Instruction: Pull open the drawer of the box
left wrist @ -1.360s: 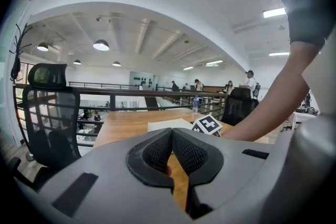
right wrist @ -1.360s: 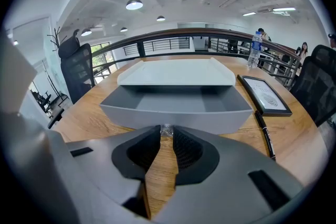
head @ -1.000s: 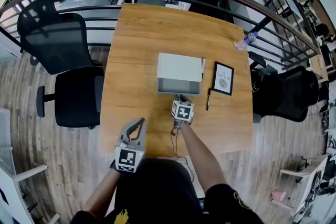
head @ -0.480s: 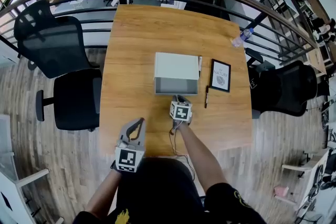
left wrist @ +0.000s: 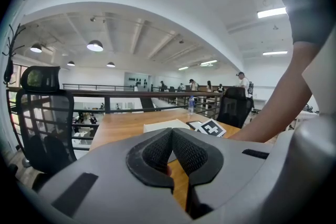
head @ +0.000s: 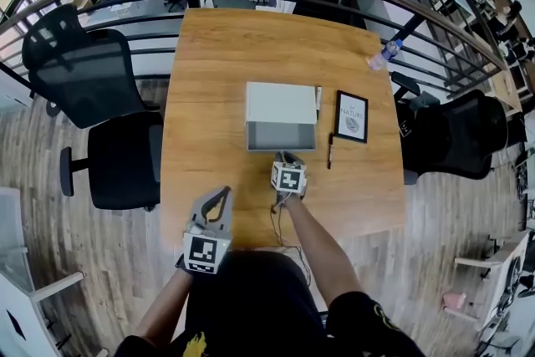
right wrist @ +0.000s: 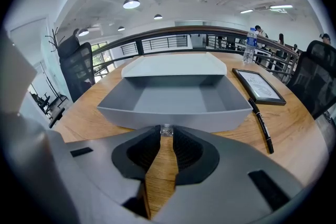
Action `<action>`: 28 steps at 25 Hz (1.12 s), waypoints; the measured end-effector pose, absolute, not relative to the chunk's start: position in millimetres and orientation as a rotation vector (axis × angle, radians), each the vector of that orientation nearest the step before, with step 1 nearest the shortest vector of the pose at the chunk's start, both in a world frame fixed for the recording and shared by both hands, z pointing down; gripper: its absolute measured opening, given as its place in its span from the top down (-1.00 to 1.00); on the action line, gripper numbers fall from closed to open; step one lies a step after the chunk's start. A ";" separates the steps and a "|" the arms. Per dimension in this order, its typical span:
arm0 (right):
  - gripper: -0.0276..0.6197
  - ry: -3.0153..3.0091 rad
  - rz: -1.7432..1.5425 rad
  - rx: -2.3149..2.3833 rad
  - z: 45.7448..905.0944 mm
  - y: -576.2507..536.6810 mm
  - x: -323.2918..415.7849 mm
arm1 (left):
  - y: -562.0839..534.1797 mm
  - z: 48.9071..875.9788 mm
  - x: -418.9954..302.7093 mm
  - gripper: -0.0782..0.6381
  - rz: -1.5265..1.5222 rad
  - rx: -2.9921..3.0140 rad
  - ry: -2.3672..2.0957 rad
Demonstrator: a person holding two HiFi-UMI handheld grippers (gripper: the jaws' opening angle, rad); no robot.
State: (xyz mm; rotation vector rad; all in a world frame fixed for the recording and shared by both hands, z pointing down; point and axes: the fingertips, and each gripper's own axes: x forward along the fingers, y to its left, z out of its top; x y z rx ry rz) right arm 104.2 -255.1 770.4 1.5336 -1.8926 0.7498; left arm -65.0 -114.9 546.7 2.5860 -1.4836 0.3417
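A pale grey box (head: pixel 282 103) sits mid-table, and its darker grey drawer (head: pixel 282 135) is slid out toward me with its tray empty (right wrist: pixel 173 99). My right gripper (head: pixel 285 156) is at the middle of the drawer front. Its pads are shut on the small clear knob (right wrist: pixel 166 130). My left gripper (head: pixel 219 196) hovers off the table's near left corner with its jaws shut and nothing between them (left wrist: pixel 171 134). It points level across the table, well away from the box (left wrist: pixel 165 124).
A framed picture (head: pixel 352 116) and a black pen (head: pixel 330 155) lie right of the box. A water bottle (head: pixel 384 58) lies near the far right edge. Black office chairs (head: pixel 92 71) stand left and right (head: pixel 456 138) of the wooden table (head: pixel 209 79). A railing runs behind it.
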 end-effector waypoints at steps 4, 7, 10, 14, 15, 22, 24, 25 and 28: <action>0.70 -1.893 0.761 1.529 771.2 -247.1 104.6 | -114.1 547.4 -58.5 0.73 0.375 2.587 -1.447; 0.70 -1.895 0.746 1.519 768.7 -244.9 104.2 | -113.1 547.7 -47.9 0.73 0.386 2.602 -1.407; 0.70 -1.902 0.746 1.505 769.0 -241.7 103.1 | -110.7 549.7 -40.3 0.73 0.382 2.604 -1.388; 0.70 -1.904 0.724 1.508 767.7 -240.5 105.1 | -108.5 550.8 -36.4 0.73 0.384 2.602 -1.377; 0.70 -1.903 0.709 1.503 767.0 -240.3 104.6 | -108.1 550.9 -36.5 0.73 0.388 2.604 -1.375; 0.70 -1.922 0.745 1.472 766.4 -230.4 95.7 | -103.8 553.7 -36.1 0.73 0.405 2.599 -1.365; 0.70 -1.921 0.743 1.480 770.7 -229.4 97.4 | -103.3 552.9 -35.3 0.73 0.403 2.601 -1.363; 0.70 -1.918 0.736 1.487 770.8 -229.9 99.1 | -103.3 552.5 -34.9 0.73 0.403 2.603 -1.364; 0.70 -1.912 0.731 1.494 767.4 -229.9 101.2 | -103.2 551.4 -34.8 0.73 0.402 2.607 -1.366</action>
